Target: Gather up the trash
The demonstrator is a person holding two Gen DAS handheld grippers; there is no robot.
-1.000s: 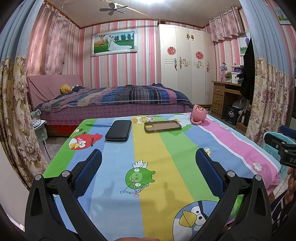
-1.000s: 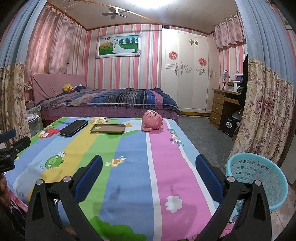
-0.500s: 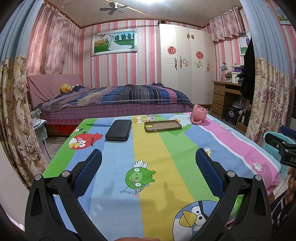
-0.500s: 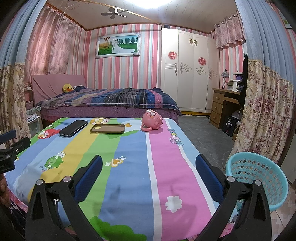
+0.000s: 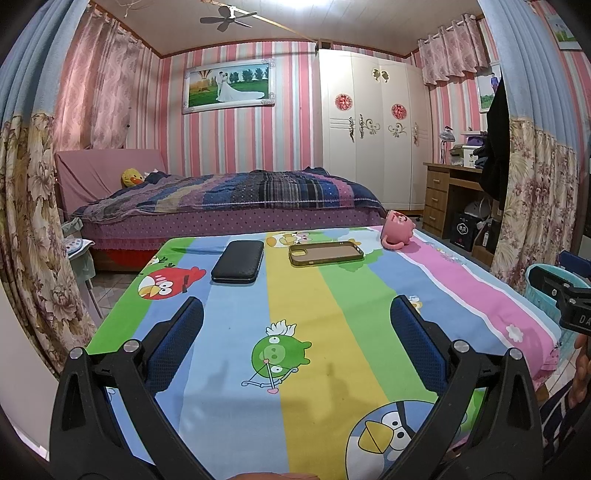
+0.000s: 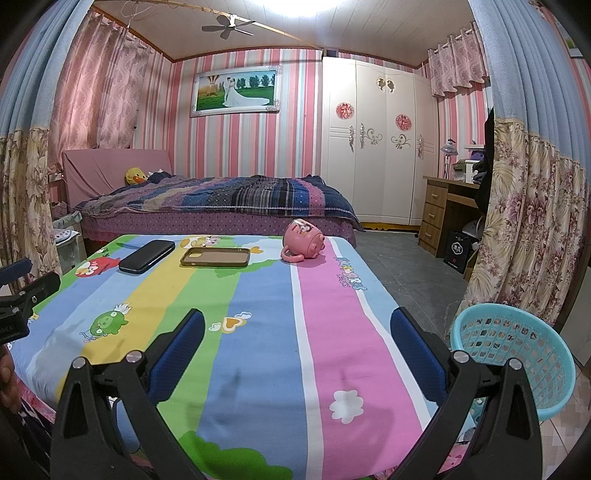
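1. The left gripper [image 5: 295, 339] hovers over the near part of the table [image 5: 295, 295], jaws wide apart with nothing between them.
2. The right gripper [image 6: 297, 343] hovers over the table's right half, jaws likewise wide apart and empty.
3. Only the right view shows the basket [image 6: 513, 354] whole: a blue lattice tub on the floor, just beside the table's right edge. In the left view just a sliver of it [image 5: 535, 284] shows, behind the right gripper's black body [image 5: 572, 306].
4. The right view also catches the left gripper's body [image 6: 22, 299] at its left edge.
5. At the table's far end, left to right: one black case [image 5: 238, 261] lying flat, one olive phone case [image 5: 325, 253] lying open side up, one pink mug [image 5: 398, 229] tipped on its side with its handle on the cloth. They lie well apart from both grippers, and nothing stands between.
6. The three appear again in the right view: black case [image 6: 147, 256], phone case [image 6: 216, 256], mug [image 6: 304, 239].
7. I cannot tell which of them counts as trash; no scrap or wrapper shows on the cloth.
8. Around: one bed [image 5: 229, 195] behind the table, one wardrobe [image 5: 373, 129], one desk [image 5: 443, 192], one ceiling fan [image 5: 227, 18], curtains at both sides.
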